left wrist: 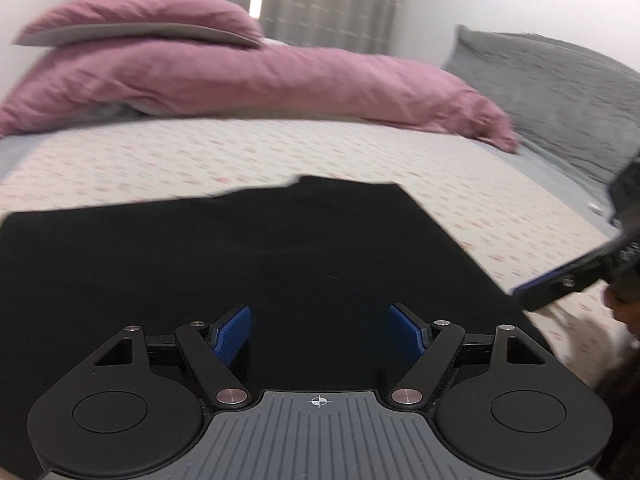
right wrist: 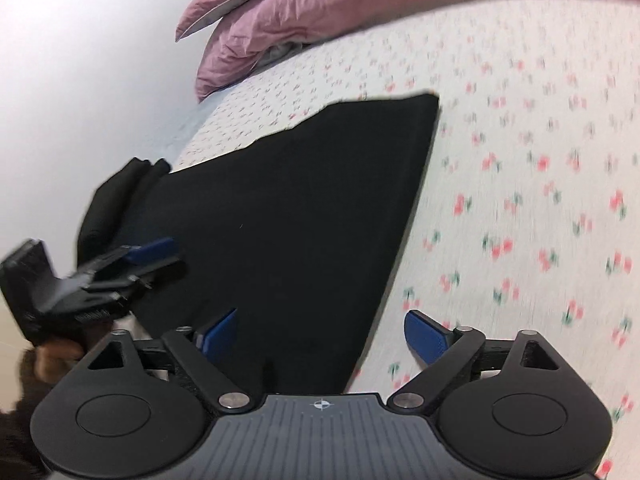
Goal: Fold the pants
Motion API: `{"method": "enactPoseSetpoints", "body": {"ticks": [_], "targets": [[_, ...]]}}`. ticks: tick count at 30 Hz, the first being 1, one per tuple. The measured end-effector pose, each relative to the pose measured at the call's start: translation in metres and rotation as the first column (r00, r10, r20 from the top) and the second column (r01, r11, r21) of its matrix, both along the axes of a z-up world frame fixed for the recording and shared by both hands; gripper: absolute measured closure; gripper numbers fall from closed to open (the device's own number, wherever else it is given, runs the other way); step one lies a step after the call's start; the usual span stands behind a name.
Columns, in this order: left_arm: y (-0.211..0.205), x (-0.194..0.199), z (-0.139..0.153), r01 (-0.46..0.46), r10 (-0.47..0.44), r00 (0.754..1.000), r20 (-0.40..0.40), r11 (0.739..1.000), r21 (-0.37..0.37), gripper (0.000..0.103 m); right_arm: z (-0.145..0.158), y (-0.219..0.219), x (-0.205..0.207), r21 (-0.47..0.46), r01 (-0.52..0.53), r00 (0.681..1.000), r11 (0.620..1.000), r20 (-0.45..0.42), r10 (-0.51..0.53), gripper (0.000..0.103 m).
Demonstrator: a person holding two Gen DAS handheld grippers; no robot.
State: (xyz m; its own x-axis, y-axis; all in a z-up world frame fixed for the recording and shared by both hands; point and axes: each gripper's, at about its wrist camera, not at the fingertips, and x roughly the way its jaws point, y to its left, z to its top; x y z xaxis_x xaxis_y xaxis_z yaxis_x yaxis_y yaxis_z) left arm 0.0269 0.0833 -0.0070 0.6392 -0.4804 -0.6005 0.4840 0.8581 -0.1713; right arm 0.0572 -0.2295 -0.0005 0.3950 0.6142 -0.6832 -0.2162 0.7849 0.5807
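Fingers of the left gripper [left wrist: 320,334] are seen spread wide, blue pads [left wrist: 234,332] apart and nothing caught between them; the tool is held above the black pants [left wrist: 256,248], whose cloth fills the gap under the tips. In the right wrist view the same gripper [right wrist: 150,254] is seen at the left, over the near-left part of the garment, its tips blurred. The right gripper [right wrist: 320,338] is likewise parted, with nothing pinched — one blue pad [right wrist: 218,334] is set over the black cloth, the other over the bed sheet [right wrist: 520,200], so that the pants' right edge is straddled. In the left wrist view only a blurred part of it [left wrist: 568,280] is shown, at the right, just beyond that same edge.

The pants are laid flat on the bed as a dark slab with straight edges, toward the near-left side of the mattress; a bunched end [right wrist: 120,192] is seen hanging at the left edge of the bed. The sheet is white with small red cherries. Along the far edge — at the head of the bed — pink pillows [left wrist: 240,76] are stacked, and a grey pillow [left wrist: 560,92] is propped in the far-right corner. Behind them a pale curtain [left wrist: 328,0] is hung.
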Motion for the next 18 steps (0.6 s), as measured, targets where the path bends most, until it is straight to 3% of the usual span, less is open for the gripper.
{"method": "enactPoseSetpoints", "body": {"ticks": [2,5,7,10,13,18], "targets": [[-0.013,-0.004,-0.005,0.053,-0.053,0.999,-0.011,0.999,-0.004,0.026,-0.003,-0.001,-0.005,0.014,-0.017,1.000,1.000,-0.011,0.017,0.026],[-0.029,-0.014,-0.008,0.138,-0.138,0.990,0.001,0.990,0.010,0.026,-0.005,-0.004,-0.012,0.054,-0.069,0.997,0.996,-0.031,0.071,0.045],[-0.040,-0.022,-0.009,0.193,-0.193,0.981,0.016,0.981,0.021,0.026,-0.009,-0.007,-0.011,0.111,-0.091,0.993,0.990,-0.071,0.099,0.064],[-0.054,-0.032,-0.008,0.283,-0.284,0.958,0.036,0.959,0.028,0.026,-0.016,-0.010,-0.013,0.173,-0.091,0.988,0.981,-0.110,0.111,0.076],[-0.064,-0.044,-0.005,0.359,-0.361,0.930,0.073,0.933,0.040,0.026,-0.013,-0.011,-0.010,0.235,-0.074,0.988,0.969,-0.117,0.104,0.083],[-0.078,-0.061,-0.005,0.444,-0.446,0.886,0.123,0.895,0.045,0.026,-0.001,-0.008,-0.003,0.309,-0.062,0.992,0.949,-0.084,0.092,0.084]]}}
